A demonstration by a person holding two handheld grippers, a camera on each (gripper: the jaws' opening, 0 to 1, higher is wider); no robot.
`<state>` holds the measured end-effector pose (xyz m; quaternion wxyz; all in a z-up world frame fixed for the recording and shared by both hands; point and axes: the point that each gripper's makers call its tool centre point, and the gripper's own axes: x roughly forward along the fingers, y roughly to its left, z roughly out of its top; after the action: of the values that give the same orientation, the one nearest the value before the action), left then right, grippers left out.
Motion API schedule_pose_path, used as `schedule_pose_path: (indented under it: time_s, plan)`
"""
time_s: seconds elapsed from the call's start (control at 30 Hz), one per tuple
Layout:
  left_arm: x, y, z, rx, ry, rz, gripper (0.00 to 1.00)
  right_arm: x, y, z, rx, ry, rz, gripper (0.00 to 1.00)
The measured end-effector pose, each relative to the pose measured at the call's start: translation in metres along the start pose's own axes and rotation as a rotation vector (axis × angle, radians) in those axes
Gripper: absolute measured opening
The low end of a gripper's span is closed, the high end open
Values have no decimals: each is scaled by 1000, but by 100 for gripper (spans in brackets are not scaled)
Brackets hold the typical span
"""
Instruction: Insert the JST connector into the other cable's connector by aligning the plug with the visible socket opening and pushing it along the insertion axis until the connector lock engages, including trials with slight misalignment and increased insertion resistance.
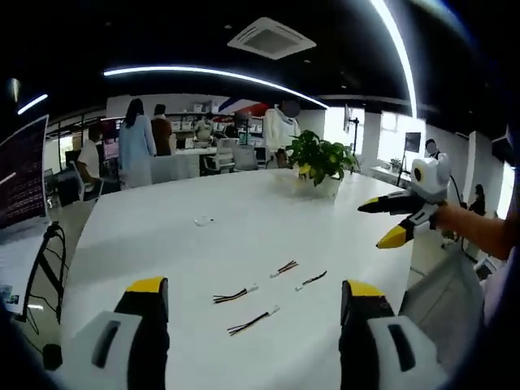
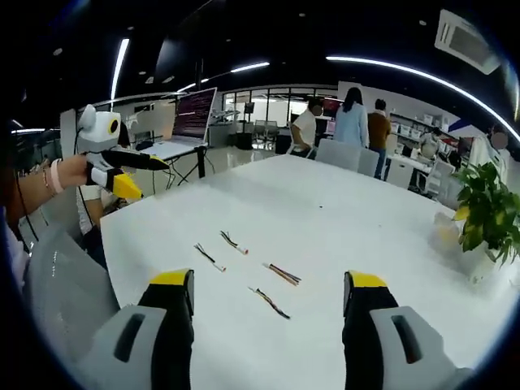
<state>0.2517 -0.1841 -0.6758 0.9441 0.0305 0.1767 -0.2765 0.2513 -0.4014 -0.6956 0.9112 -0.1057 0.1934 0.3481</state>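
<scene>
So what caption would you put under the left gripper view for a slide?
Open left gripper hovers above four short cables on a white table, with the right gripper open nearby and a potted plant behind.

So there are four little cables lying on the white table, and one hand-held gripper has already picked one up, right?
Not quite. The four cables do lie on the white table, but neither hand-held gripper holds one. The left gripper view shows the left one open above them, the right one raised and empty.
</scene>
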Motion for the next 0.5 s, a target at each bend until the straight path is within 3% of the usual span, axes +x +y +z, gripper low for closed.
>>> schedule_pose_path:
  time_s: [0.37,0.5]
  plan:
    - [3,13,2,40,12,-4,86,12,-17,10,-71,11,3,72]
    - [6,17,5,14,-10,-9,85,13,-22,12,-88,14,5,71]
